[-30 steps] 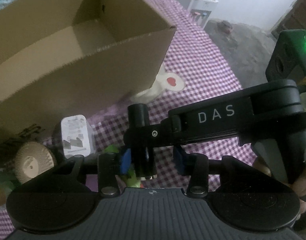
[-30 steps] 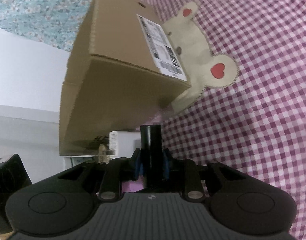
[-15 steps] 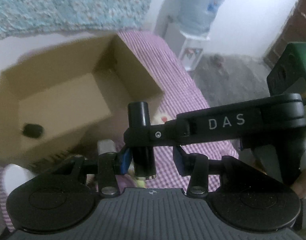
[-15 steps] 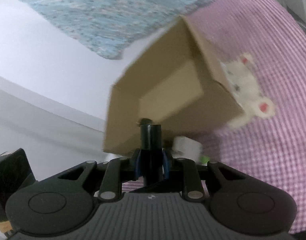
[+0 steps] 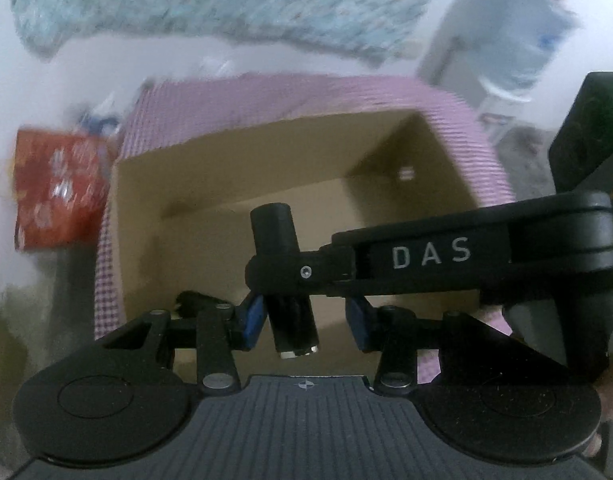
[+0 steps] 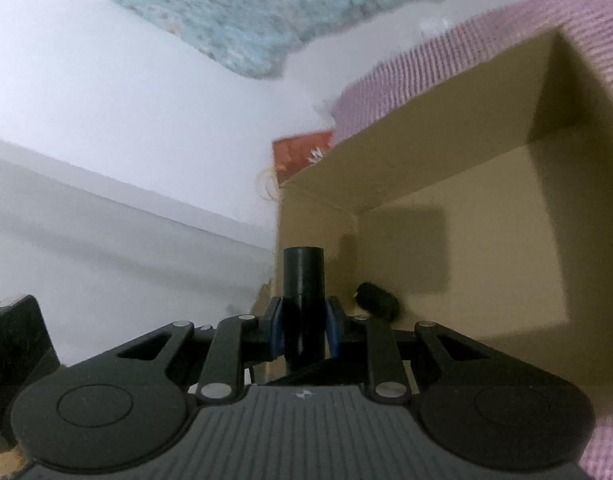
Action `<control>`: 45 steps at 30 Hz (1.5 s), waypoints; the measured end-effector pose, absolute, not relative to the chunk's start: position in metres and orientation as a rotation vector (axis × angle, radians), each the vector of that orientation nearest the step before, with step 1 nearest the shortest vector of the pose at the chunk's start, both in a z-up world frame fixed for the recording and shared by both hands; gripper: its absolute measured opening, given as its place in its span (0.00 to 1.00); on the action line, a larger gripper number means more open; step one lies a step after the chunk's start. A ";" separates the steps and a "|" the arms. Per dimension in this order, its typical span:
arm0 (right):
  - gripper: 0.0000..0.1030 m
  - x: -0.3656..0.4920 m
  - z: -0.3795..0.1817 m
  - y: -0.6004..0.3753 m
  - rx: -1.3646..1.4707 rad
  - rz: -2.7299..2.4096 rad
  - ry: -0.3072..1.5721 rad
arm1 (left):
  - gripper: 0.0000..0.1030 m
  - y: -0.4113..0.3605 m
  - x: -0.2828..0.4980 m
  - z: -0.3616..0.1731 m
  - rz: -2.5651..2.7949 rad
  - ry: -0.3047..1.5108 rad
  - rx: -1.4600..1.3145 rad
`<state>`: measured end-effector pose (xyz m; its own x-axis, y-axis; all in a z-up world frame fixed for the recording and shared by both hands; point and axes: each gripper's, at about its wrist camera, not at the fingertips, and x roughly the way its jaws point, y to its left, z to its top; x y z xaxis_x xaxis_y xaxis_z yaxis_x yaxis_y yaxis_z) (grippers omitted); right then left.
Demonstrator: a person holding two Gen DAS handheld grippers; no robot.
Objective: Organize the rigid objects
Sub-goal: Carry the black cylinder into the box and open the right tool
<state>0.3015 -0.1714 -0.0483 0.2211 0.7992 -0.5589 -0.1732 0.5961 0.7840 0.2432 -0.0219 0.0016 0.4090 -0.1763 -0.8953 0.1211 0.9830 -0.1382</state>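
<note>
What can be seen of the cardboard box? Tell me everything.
The cardboard box is plain brown board, open at the top and standing upright on the pink checkered cloth. Its inner walls look bare; one wall has a small cut-out hole. A small dark object lies on its floor near a corner. The view is blurred.

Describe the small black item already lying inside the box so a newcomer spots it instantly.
Find the open cardboard box on the pink checked cloth. On its bare floor, near the front corner, lies a small dark lump. It is the only loose item inside, unlike the black cylinder clamped in the right gripper.
</note>
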 end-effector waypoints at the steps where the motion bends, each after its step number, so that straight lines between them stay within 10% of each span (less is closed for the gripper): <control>1: 0.24 0.314 -0.055 -0.162 0.658 0.736 1.191 | 0.41 -0.017 0.254 -0.006 -0.173 1.157 -0.057; 25: 0.26 0.366 -0.163 -0.116 0.842 0.603 1.356 | 0.48 0.023 0.289 -0.043 -0.007 1.234 -0.192; 45: 0.38 0.238 -0.049 -0.279 0.937 0.792 1.021 | 0.61 -0.010 0.160 0.056 -0.262 0.944 -0.155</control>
